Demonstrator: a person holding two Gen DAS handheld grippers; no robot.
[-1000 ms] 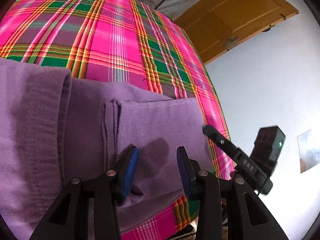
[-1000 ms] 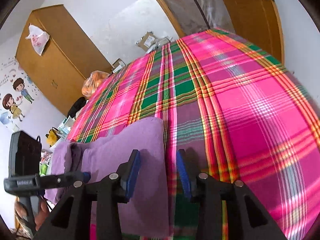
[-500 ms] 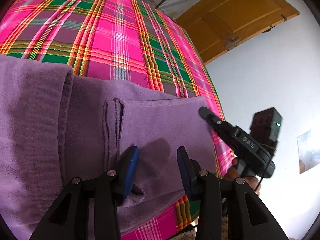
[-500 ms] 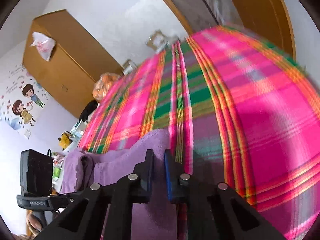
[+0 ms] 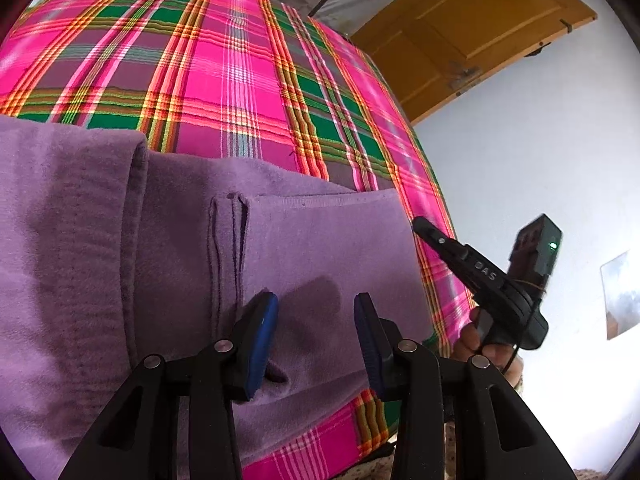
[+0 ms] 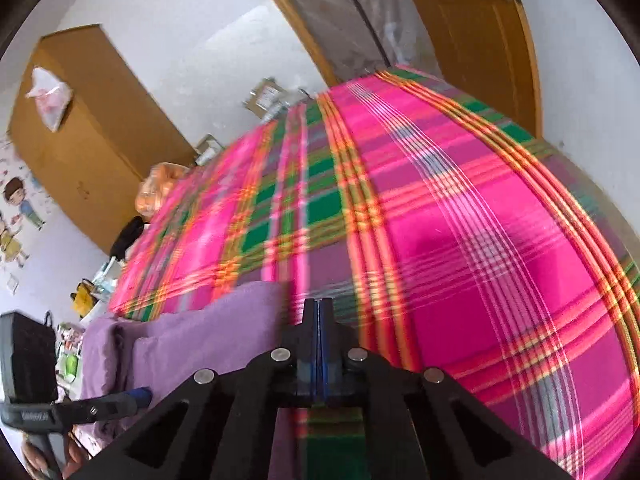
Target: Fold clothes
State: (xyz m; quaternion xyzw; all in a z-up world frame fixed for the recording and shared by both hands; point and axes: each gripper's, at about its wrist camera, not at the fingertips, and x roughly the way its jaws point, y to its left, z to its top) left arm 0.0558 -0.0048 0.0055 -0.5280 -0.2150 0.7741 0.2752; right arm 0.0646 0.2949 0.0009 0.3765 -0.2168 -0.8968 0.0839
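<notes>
The purple garment [image 5: 280, 264] lies partly folded at the near edge of the plaid bedspread [image 5: 240, 80]. The left gripper [image 5: 316, 336] hovers over it, fingers apart. The right gripper [image 6: 317, 328] has its fingers together at the garment's right edge, whether on cloth I cannot tell; more folding probably remains.

Bed covered with a pink, green and orange plaid sheet [image 6: 460, 240] fills most of both views. White walls [image 5: 520, 168]. Wooden door [image 5: 472, 28] stands open at the far right corner of the bed; translucent plastic sheeting [image 6: 352, 28] hangs in the doorway. Tall wooden wardrobe [image 6: 88, 128] on the left wall, a plastic bag [image 6: 50, 100] hanging on it. Cartoon stickers [image 6: 18, 208] on the wall beside it. Cardboard boxes [image 6: 266, 96] beyond the bed. Daylight, diffuse.
</notes>
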